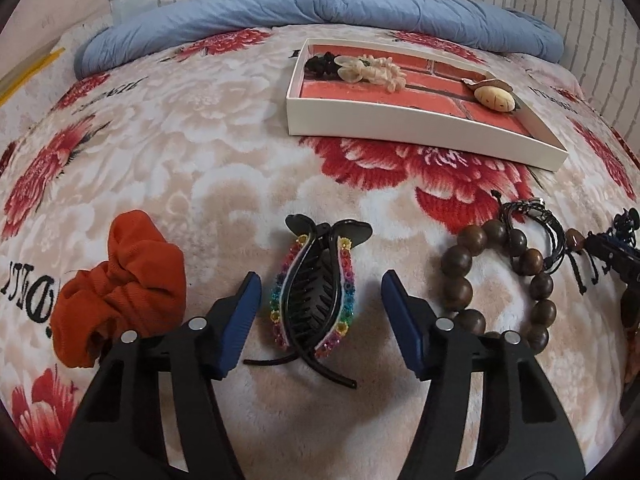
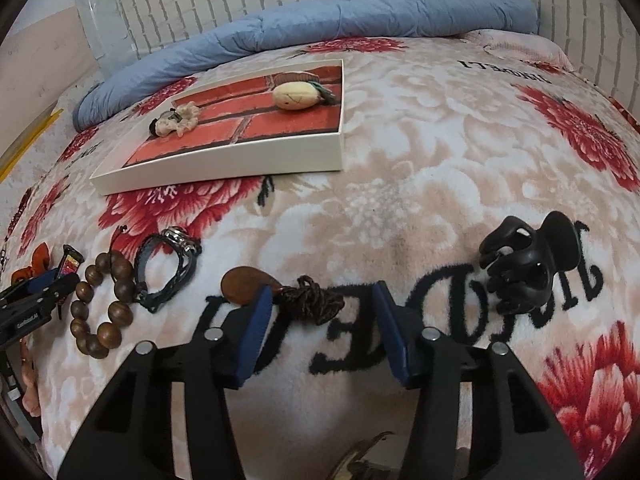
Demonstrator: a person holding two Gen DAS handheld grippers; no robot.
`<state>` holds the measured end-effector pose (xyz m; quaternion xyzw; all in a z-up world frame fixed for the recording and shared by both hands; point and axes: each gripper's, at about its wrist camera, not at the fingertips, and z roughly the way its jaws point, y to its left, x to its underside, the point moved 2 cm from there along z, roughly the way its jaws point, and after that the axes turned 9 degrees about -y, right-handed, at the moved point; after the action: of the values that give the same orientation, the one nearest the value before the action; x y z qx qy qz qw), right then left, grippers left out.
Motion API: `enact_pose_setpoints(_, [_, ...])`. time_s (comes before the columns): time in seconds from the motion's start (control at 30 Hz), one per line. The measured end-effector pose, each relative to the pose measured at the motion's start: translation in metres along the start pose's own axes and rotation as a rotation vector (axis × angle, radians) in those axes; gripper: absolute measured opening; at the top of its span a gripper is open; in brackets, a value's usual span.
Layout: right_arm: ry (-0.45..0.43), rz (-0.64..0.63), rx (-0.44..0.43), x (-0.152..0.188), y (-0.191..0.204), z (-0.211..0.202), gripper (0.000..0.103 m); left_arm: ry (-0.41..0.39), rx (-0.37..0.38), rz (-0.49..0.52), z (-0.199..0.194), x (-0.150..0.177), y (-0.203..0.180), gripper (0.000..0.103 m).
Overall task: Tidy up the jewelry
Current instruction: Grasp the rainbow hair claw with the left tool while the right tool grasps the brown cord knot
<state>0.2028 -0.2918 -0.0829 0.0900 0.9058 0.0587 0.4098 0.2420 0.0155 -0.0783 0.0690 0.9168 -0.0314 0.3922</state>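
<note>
My left gripper [image 1: 321,285] is open and points down at a black hair claw with rainbow stones [image 1: 316,300], which lies on the blanket between its blue pads [image 1: 240,320]. Neither pad touches it. My right gripper [image 2: 323,291] is open too. A knotted brown cord [image 2: 320,298] lies between its fingers, and the cord's flat brown pendant [image 2: 242,280] is partly hidden behind the left pad. A white tray with a brick-pattern floor [image 1: 400,122] [image 2: 240,160] sits farther back and holds a cream scrunchie [image 1: 384,70], a black clip [image 1: 320,65] and a cream oval piece [image 1: 494,98].
On the floral blanket lie an orange scrunchie [image 1: 128,280], a wooden bead bracelet [image 1: 460,264] [image 2: 80,312], a black cord bracelet [image 1: 528,216] [image 2: 168,280] and a plain black claw clip [image 2: 528,264]. A rolled blue quilt [image 1: 320,4] runs along the brick-pattern wall.
</note>
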Motion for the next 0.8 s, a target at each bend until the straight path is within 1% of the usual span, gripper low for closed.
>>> enact_pose_setpoints(0.07, [0.001, 0.004, -0.001, 0.0004, -0.0005, -0.0001, 0.048, 0.001, 0.002, 0.002, 0.0021, -0.0013, -0.0001, 0.059])
enact_pose_setpoints(0.13, [0.004, 0.005, -0.003, 0.0008, -0.0006, 0.0004, 0.045, 0.006, 0.005, 0.007, 0.0039, -0.0012, -0.0011, 0.054])
enact_pose_setpoints(0.17, [0.006, 0.003, -0.002, 0.0009, -0.0002, 0.0008, 0.044, 0.007, 0.006, 0.009, 0.0042, -0.001, -0.0015, 0.054])
enact_pose_setpoints(0.4, [0.01, 0.001, -0.005, 0.001, -0.0002, 0.0015, 0.032, 0.005, 0.017, 0.002, 0.0044, -0.0014, -0.0003, 0.047])
enact_pose_setpoints(0.67, [0.033, 0.025, -0.019, -0.0034, -0.0017, 0.0058, 0.032, 0.008, 0.019, -0.001, 0.0046, -0.001, 0.0009, 0.045])
enact_pose_setpoints(0.77, [0.041, 0.032, -0.025, -0.0054, -0.0028, 0.0078, 0.032, 0.007, 0.013, 0.004, 0.0048, -0.0012, 0.0012, 0.038])
enact_pose_setpoints(0.8, [0.042, 0.029, -0.025, -0.0057, -0.0027, 0.0083, 0.031, 0.006, 0.015, 0.004, 0.0047, -0.0014, 0.0016, 0.038])
